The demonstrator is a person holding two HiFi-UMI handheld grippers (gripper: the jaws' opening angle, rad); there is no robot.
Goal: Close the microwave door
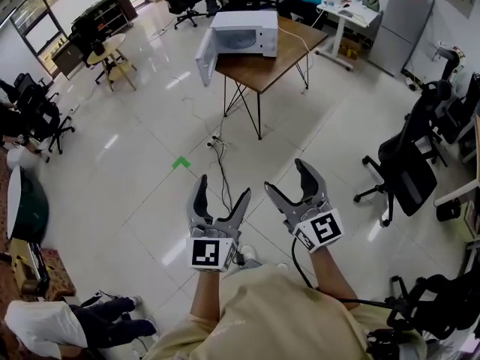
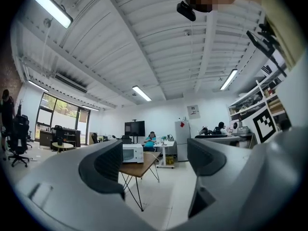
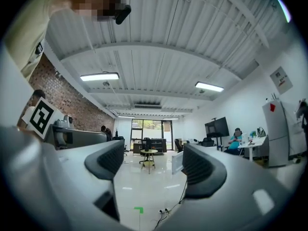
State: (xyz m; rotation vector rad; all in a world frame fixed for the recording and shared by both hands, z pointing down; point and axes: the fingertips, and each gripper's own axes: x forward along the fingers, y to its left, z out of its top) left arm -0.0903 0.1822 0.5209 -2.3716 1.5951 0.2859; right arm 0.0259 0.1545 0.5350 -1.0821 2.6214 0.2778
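Far, at a wooden table's [image 1: 289, 60] left edge: microwave [image 1: 246, 32], door [image 1: 206, 58] hanging open leftward. Wide floor [image 1: 142, 156] between, office chair [image 1: 409, 163] right. Near, side by side, pointing far: left gripper [image 1: 223, 187], right gripper [image 1: 286, 177], jaws apart, holding nothing.

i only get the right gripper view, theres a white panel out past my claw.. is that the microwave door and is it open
observer: yes. In the head view the microwave sits on a wooden table, and its door is swung wide open, sticking out past the table's edge.
operator: ok and my left claw, holding anything
observer: no. The left claw is held up beside the right claw, jaws apart, with nothing between them.
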